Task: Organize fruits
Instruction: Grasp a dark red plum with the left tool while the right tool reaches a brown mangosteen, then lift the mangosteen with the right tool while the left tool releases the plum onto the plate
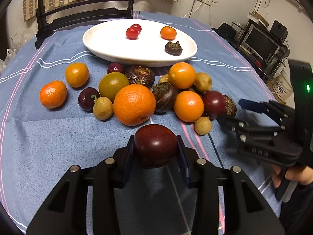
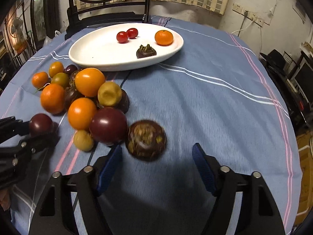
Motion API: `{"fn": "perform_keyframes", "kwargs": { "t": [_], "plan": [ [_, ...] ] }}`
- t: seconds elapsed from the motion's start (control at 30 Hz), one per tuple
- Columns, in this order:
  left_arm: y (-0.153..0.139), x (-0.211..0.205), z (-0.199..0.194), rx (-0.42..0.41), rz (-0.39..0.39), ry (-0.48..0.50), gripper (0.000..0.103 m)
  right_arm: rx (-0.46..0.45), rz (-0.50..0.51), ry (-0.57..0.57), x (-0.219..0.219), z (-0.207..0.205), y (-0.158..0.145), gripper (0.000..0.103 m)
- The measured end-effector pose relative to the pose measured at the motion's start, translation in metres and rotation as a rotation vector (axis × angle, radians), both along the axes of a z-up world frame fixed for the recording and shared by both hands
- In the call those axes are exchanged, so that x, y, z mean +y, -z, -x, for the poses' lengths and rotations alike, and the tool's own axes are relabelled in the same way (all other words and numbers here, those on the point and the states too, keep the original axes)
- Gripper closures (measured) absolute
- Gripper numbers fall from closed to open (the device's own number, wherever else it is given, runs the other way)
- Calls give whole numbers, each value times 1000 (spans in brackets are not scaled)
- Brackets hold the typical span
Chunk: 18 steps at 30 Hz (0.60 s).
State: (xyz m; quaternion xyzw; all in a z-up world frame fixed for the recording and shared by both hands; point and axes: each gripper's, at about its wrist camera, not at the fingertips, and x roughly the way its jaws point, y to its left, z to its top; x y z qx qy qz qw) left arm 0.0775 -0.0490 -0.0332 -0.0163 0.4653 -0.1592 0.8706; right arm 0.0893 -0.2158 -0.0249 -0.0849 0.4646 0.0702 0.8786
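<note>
The left tool [image 1: 156,146] clamps a smooth, round, dark-red plum [image 1: 156,145] between its blue pads, on the near side of the heap of oranges and dark fruits [image 1: 135,90] on the blue striped bench cloth [image 1: 58,137]. The right tool [image 2: 156,154] stands wide with nothing gripped, just beside a dark brown, rough-skinned water chestnut [image 2: 145,139] at that heap's right edge. Beyond the heap, a white oval plate [image 1: 101,43] carries two red cherry tomatoes [image 1: 133,31], one small orange [image 1: 168,32] and another chestnut [image 1: 173,48].

I see the plate [image 1: 97,45] behind the fruit pile [image 1: 135,103] on the tablecloth [image 1: 49,146]; two tomatoes [image 1: 133,31], one mandarin [image 1: 168,32] on it; chair [image 1: 84,9] behind.
</note>
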Motion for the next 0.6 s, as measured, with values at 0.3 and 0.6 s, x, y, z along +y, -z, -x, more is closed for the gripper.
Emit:
{"fn": "perform_keyframes", "kwargs": {
  "t": [0.3, 0.6],
  "plan": [
    [-1, 4, 0, 33, 33, 1, 63, -67, -96, 54, -13, 10, -17, 60],
    [-61, 4, -9, -49, 62, 63, 63, -229, -243, 12, 5, 9, -86, 61]
  ]
}}
